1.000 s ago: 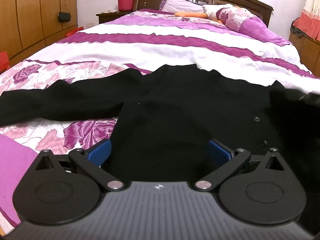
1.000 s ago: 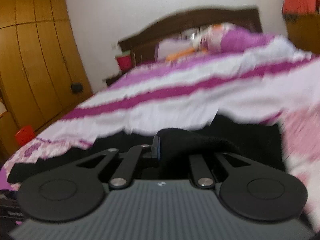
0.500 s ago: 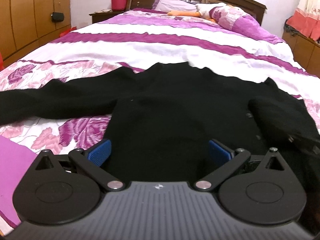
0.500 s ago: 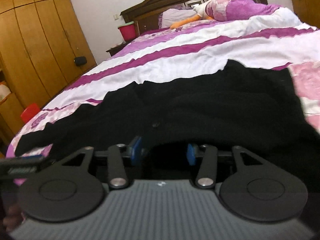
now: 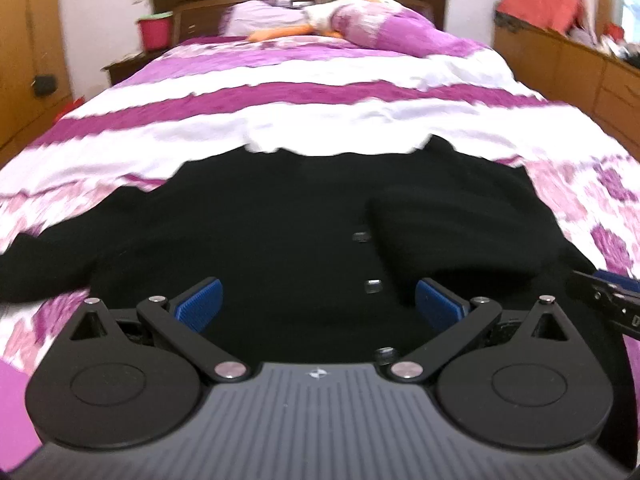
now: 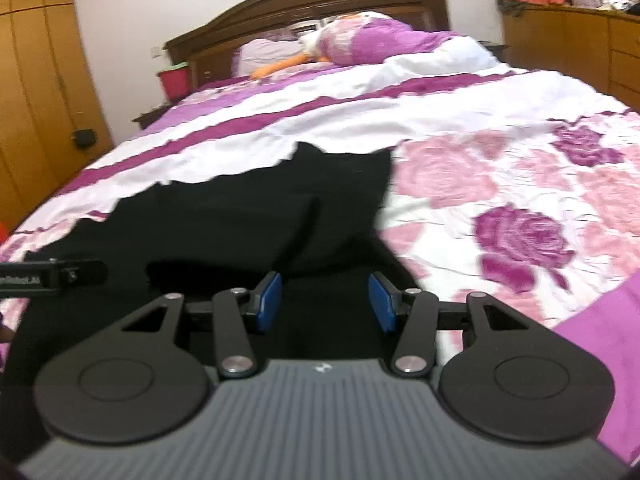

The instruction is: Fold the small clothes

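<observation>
Fingers of right gripper (image 6: 325, 300) have released the cardigan sleeve (image 6: 240, 232).

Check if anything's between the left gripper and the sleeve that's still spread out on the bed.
Nothing visible. The left gripper is open over the black cardigan, and the unfolded sleeve lies to its left with only bedspread around it.

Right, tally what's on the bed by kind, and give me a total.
Black cardigan, spread flat with one sleeve folded across its front: 1
Pillows at the headboard, a plain lilac one and a floral purple one: 2
Orange item lying by the pillows, too blurred to identify: 1
Total: 4
</observation>
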### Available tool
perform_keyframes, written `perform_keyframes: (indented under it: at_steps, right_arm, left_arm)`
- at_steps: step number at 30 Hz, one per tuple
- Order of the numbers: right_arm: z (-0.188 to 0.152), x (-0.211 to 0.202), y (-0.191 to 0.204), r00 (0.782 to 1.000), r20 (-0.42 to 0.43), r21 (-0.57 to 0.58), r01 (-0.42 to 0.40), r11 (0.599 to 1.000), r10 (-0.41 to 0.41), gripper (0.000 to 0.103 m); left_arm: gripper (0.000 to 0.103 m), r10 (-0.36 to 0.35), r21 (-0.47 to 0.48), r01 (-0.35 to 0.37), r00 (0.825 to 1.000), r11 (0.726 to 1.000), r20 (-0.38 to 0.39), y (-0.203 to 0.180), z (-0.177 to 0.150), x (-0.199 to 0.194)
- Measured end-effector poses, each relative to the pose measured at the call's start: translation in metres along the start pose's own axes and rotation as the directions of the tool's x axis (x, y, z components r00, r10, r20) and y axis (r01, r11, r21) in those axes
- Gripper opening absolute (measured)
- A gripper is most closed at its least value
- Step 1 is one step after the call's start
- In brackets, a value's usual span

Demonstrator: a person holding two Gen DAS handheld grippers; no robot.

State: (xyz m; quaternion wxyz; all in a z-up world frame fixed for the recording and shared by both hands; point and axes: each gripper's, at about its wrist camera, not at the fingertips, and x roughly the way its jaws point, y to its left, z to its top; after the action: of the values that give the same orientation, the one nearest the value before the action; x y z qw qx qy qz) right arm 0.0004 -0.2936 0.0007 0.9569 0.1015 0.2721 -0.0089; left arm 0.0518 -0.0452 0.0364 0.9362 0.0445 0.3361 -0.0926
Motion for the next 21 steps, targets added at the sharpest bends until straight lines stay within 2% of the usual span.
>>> perform_keyframes:
  at_steps: [3, 8, 15, 19, 21]
  right_arm:
    - [-0.004, 0.003, -0.009, 1.0, 0.0, 0.003, 0.023, 1.0, -0.023, 0.051]
    - [-0.009, 0.011, -0.019, 1.0, -0.011, 0.022, 0.018, 1.0, -0.017, 0.051]
    - [-0.017, 0.019, -0.023, 1.0, -0.009, 0.029, -0.007, 1.0, 0.008, 0.051]
    - [-0.022, 0.024, -0.03, 1.0, 0.002, 0.052, -0.013, 0.999, 0.013, 0.05]
    - [-0.024, 0.024, -0.031, 1.0, 0.01, 0.05, -0.023, 0.998, 0.023, 0.05]
  left_arm:
    - [0.103, -0.019, 0.062, 0.019, 1.0, 0.998, -0.004, -0.025, 0.003, 0.009]
    - [0.103, -0.07, 0.176, 0.067, 0.997, 0.982, 0.013, -0.06, 0.004, 0.021]
    - [0.103, -0.099, 0.368, 0.072, 0.994, 0.927, 0.055, -0.103, -0.002, 0.043]
    - [0.102, -0.092, 0.395, 0.05, 0.992, 0.917, 0.088, -0.109, 0.0, 0.056]
    - [0.097, -0.11, 0.394, 0.062, 0.989, 0.917, 0.1, -0.11, 0.003, 0.06]
